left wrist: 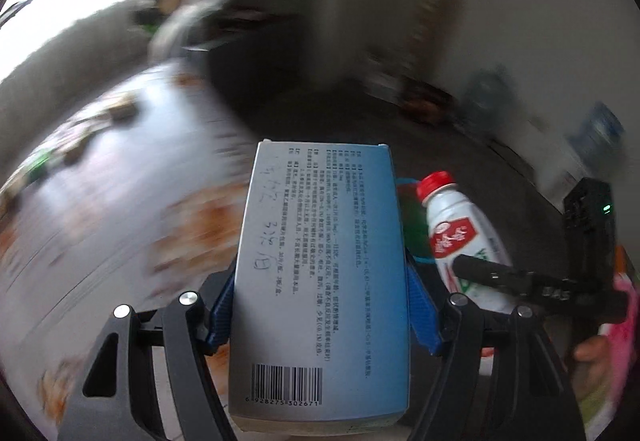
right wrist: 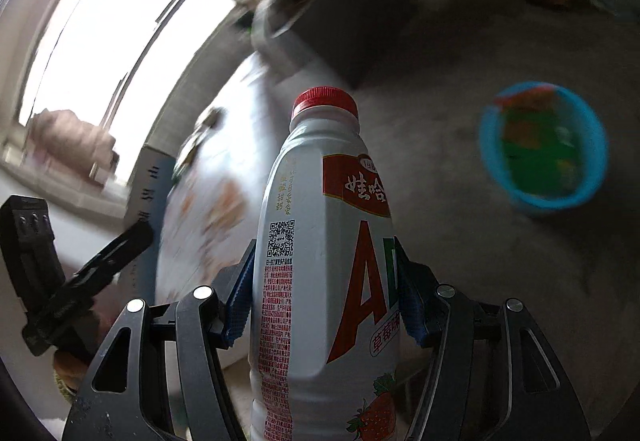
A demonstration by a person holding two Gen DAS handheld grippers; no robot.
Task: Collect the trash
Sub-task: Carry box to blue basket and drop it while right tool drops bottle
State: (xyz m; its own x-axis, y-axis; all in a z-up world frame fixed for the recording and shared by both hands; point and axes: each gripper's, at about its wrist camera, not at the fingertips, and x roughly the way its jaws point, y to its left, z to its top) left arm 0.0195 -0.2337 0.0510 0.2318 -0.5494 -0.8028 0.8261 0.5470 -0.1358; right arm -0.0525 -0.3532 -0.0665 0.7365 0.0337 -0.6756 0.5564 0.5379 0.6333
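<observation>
The floor (right wrist: 460, 241) is the largest surface in view: dark grey and blurred in both wrist views. A white table top (left wrist: 120, 181) with an orange printed pattern lies to the left of both grippers, and a bright window (right wrist: 100, 21) fills the upper left of the right wrist view.

A blue bin (right wrist: 544, 145) stands on the floor at the right of the right wrist view. It holds green and orange items, too blurred to identify. In the left wrist view only a sliver of its blue rim and green contents shows, between the carton and the bottle.

The left gripper (left wrist: 320, 305) is clamped on a pale blue carton (left wrist: 320, 273). The blue pads (left wrist: 222, 305) press against the carton's two long sides. The carton carries printed text, handwriting and a barcode at its near end, and extends forward beyond the fingertips.

The right gripper (right wrist: 324, 293) is clamped on a white plastic bottle (right wrist: 320, 241) with a red cap (right wrist: 325, 99). The blue pads (right wrist: 240, 297) press against the bottle body at the label, which shows red lettering and a strawberry picture. The cap points away from the camera.

Each gripper is visible in the other's view, side by side, the bottle just to the right of the carton. Neither item is in the bin.
</observation>
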